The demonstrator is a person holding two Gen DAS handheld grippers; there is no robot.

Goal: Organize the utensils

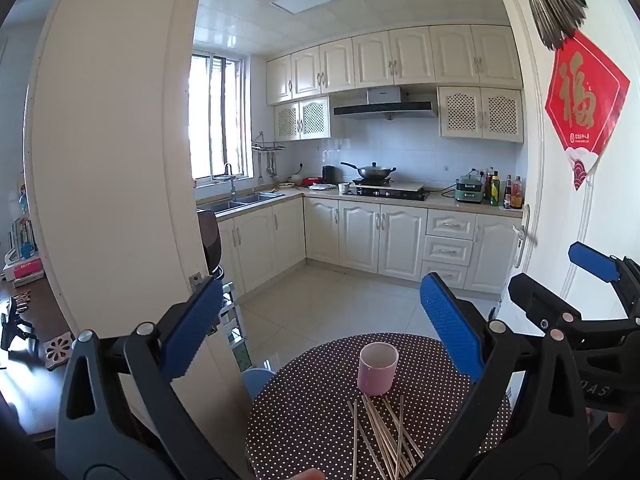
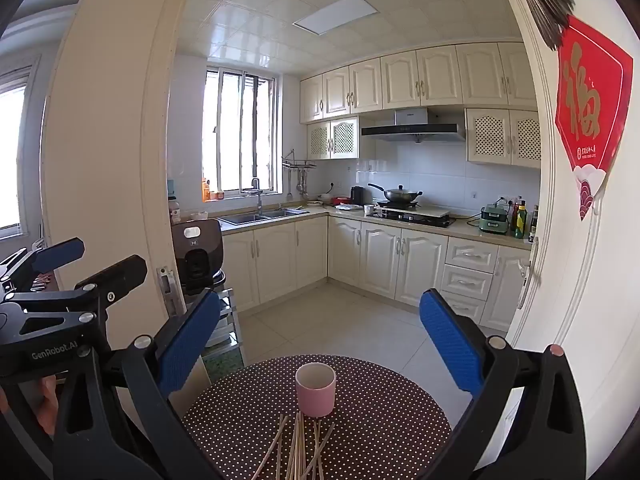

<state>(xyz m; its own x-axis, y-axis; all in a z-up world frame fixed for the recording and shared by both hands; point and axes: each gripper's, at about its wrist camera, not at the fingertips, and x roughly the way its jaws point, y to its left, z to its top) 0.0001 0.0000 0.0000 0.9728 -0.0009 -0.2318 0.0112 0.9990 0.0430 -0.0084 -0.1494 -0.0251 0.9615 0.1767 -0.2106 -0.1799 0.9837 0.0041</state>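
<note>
So this is basically square one. Both grippers are hanging in the air over the near side of the round polka-dot surface (image 1: 320,380), and neither one has anything in it. The left gripper (image 1: 320,328) has its blue pads spread as wide as they go, nothing between them but empty air, and the right gripper (image 2: 320,336) is exactly the same, jaws wide apart and holding nothing. Both are tipped slightly downward toward the surface.

The stuff to sort: a loose bunch of thin wooden sticks (image 1: 384,436), skewers or chopsticks, hard to say which, lying criss-crossed at the near edge of the surface. They fan out and overlap each other, and some run out of the bottom of the picture, so I can't count them. Just behind them, toward the middle of the surface, a pink cup (image 1: 378,368) stands upright with its mouth open. From what I can see of the inside, it looks empty. The nearest stick tips come right up to the base of the cup; whether they actually touch it I can't tell.

My read is the sticks are meant to end up standing in the cup, and none are in there yet. So nothing done so far, everything left: grab sticks off the pile, drop them in, repeat. The overlapping ones look fiddly to pick up singly.
</note>
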